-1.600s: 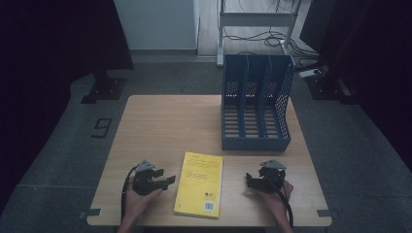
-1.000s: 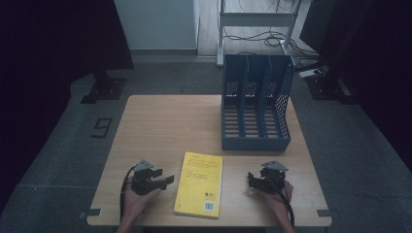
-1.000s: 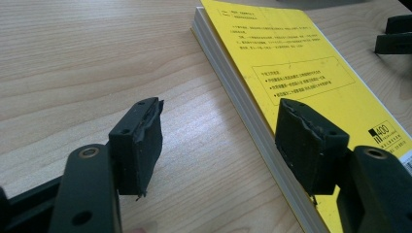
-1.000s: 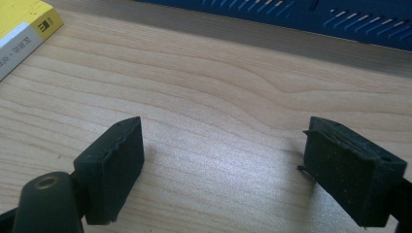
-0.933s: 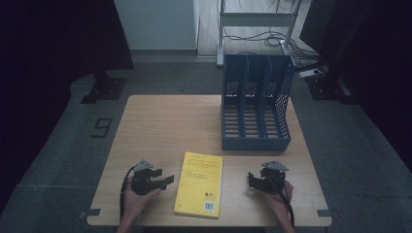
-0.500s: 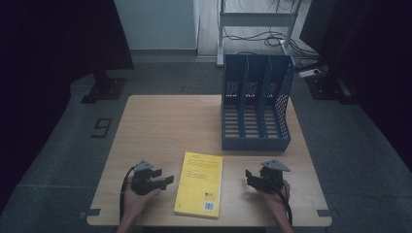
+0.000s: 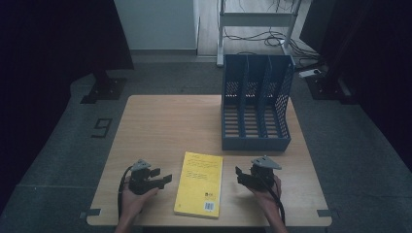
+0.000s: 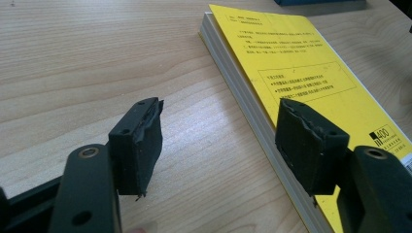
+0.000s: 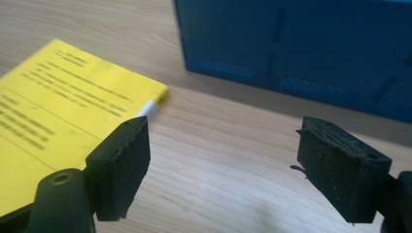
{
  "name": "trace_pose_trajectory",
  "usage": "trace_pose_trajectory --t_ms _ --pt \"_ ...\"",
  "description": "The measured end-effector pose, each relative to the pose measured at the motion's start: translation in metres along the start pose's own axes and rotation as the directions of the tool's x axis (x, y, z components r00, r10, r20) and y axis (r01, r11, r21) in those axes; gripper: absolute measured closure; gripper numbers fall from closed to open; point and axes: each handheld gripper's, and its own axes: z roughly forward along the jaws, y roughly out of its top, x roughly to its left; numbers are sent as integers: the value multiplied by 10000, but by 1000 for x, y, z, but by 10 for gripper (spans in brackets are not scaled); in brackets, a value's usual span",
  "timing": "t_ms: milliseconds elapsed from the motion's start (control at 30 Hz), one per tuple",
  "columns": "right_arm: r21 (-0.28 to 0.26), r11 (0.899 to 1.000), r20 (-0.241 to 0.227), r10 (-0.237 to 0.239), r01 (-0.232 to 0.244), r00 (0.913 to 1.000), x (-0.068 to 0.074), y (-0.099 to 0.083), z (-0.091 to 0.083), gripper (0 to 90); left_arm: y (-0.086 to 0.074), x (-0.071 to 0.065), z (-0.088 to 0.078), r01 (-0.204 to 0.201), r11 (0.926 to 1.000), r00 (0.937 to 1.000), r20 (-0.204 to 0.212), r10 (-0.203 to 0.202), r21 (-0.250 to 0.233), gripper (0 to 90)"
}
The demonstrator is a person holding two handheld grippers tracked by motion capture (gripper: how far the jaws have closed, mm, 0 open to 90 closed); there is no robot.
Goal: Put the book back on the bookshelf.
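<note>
A pale wooden tabletop (image 7: 165, 126) carries a blue three-slot file rack (image 7: 255, 109) standing upright toward its far right corner, and a yellow book (image 7: 200, 183) lying flat and closed at the near edge, about midway between the two near corners. A person's hands come in over that near edge, one on either side of the book. The left gripper (image 7: 163, 178) sits just beside the book's left long edge with its jaws spread and nothing between them; in the left gripper view the right-hand pad (image 8: 307, 145) hangs over the cover while the other stands over bare wood. The right gripper (image 7: 239, 174) hovers near the book's right edge, jaws released and empty, having just eased inward a little; the right gripper view looks across the book's far corner (image 9: 145, 94) toward the rack's base (image 9: 311, 46). The work in hand appears to be lifting the book for the rack. A clean pickup likely calls for sliding one jaw under a long edge, biting well in, and keeping the pages from fanning.
</note>
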Motion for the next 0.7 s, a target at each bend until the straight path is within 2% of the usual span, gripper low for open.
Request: trace_pose_trajectory --t_ms 167,300,700 --pt "-81 9999 -407 -111 108 9991 17 8 8 194 -1 1 2 -7 9999 10000 -18 8 127 337" --pt "-178 9998 -565 -139 129 9983 25 12 12 199 -1 0 2 -12 9999 10000 4 12 122 337" --pt "-235 9995 -872 -236 217 9959 35 12 16 200 0 1 1 5 10000 10000 -35 -5 87 337"
